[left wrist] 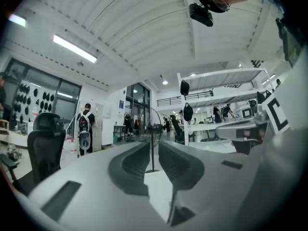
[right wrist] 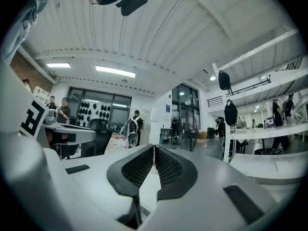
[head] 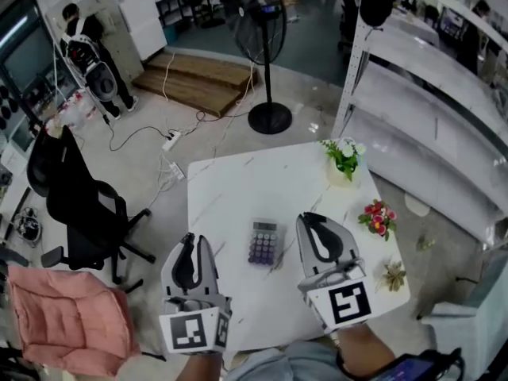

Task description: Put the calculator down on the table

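Note:
The calculator (head: 264, 242), grey with purple keys, lies flat on the white table (head: 238, 189) near its front middle. My left gripper (head: 189, 238) hovers at the table's front left corner, to the left of the calculator and apart from it. In the left gripper view its jaws (left wrist: 154, 146) stand a narrow gap apart with nothing between them. My right gripper (head: 309, 217) hovers just right of the calculator without touching it. In the right gripper view its pads (right wrist: 154, 151) meet at the tips and hold nothing. Both gripper views look out level over the room.
A potted green plant (head: 344, 159), red flowers (head: 378, 217) and a small dried plant (head: 392, 275) stand along the table's right side. A black office chair (head: 79, 205) and a pink cushion (head: 67, 316) are at the left, a standing fan (head: 266, 54) behind, white shelving (head: 429, 125) at the right.

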Demonstrator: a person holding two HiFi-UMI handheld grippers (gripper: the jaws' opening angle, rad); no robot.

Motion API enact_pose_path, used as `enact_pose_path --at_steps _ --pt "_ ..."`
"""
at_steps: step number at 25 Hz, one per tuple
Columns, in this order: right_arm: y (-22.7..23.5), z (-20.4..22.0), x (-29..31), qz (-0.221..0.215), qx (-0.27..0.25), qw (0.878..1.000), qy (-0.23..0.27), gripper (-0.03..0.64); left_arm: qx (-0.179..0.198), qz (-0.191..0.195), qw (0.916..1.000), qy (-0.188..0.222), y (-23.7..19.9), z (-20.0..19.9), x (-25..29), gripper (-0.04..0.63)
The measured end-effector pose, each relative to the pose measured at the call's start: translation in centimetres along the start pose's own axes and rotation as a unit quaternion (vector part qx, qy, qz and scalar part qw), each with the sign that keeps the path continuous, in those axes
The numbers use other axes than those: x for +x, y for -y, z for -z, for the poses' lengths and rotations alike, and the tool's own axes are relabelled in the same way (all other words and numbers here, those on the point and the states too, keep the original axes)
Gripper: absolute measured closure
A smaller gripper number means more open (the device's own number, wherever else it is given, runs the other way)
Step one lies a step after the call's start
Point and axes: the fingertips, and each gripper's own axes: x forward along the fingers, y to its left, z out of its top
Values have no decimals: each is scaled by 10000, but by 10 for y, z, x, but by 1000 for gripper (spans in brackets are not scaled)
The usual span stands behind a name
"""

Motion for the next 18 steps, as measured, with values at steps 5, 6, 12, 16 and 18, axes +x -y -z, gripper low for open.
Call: enact_pose_path --at_steps 5,6,12,16,18 --pt "-14 -35 -5 -64 -181 9992 337 598 119 -176 9989 412 -15 -39 -17 580" --pt "-16 -41 -6 -66 -204 9990 400 598 151 -195 9986 474 -17 -45 -19 584" --pt "-22 -57 -9 -66 -313 9978 588 598 213 -227 9974 648 -22 -59 -24 588" --pt "-24 -60 -9 -93 -350 9973 634 600 231 -182 9973 672 -20 -61 -24 588" --pt "-26 -60 -9 -90 -423 9971 625 600 219 -154 9974 676 -19 -61 -24 588"
